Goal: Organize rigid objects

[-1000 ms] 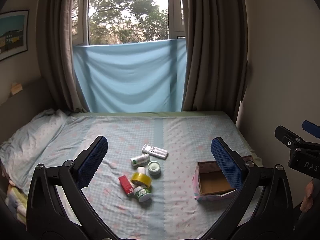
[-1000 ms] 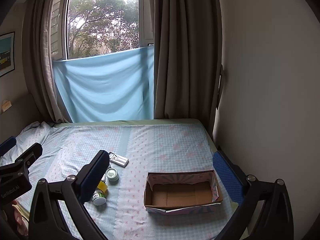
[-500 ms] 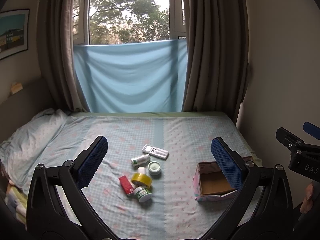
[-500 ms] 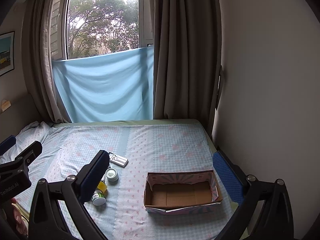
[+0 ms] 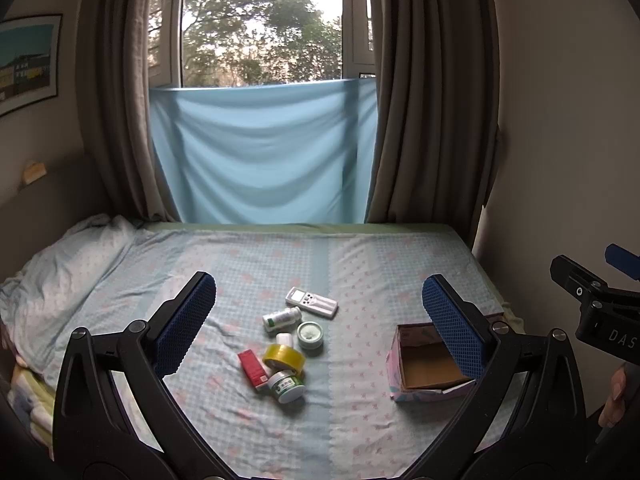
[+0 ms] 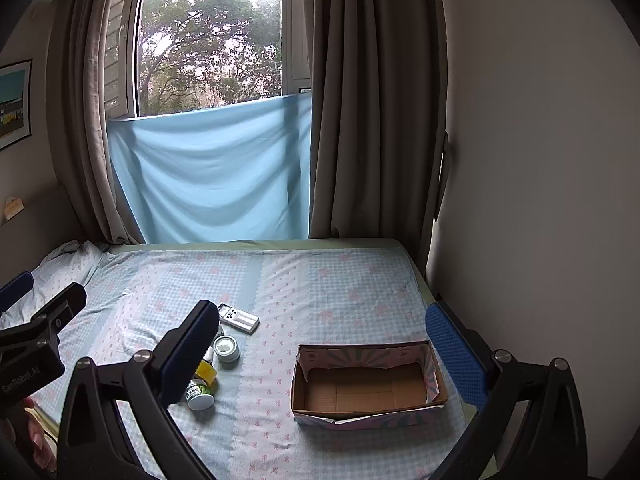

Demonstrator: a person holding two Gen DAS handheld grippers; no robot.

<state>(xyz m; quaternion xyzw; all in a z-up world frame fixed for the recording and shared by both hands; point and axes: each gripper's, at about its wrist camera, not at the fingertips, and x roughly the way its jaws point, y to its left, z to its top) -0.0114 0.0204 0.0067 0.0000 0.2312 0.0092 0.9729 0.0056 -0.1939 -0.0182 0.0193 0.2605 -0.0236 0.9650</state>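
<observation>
Left gripper (image 5: 319,320): hovering above the near part of the bed with its blue-padded fingers (image 5: 186,322) spread wide, gripping nothing.
Right gripper (image 6: 324,350): hanging over the bed's right half, fingers (image 6: 454,350) standing far apart, carrying nothing; its body is showing at the right edge of the left wrist view.
Bed (image 5: 360,264): lying under a light blue sheet printed with pink motifs, with every task item resting on it.
Cardboard box (image 6: 366,382): sitting open-topped on the bed's right side, near the wall, with only bare brown cardboard showing inside; it is standing well apart from the item cluster.
Item cluster: lying mid-bed, to the left of the box.
Remote control (image 5: 312,301): lying flat at the far end of the cluster.
White bottle (image 5: 282,317): lying on its side just nearer than the remote.
Round jar (image 5: 310,335): standing upright just beside the bottle, pale green lid facing up.
Yellow tape roll (image 5: 284,360): leaning between the jar and the red box.
Red box (image 5: 253,370): lying flat, touching the tape's left side.
Green-labelled tub (image 5: 286,387): resting tilted at the cluster's near end.
Pillow (image 5: 68,264): lying at the bed's left end.
Blue cloth (image 5: 264,152): hanging across the lower window between brown curtains (image 5: 432,92).
</observation>
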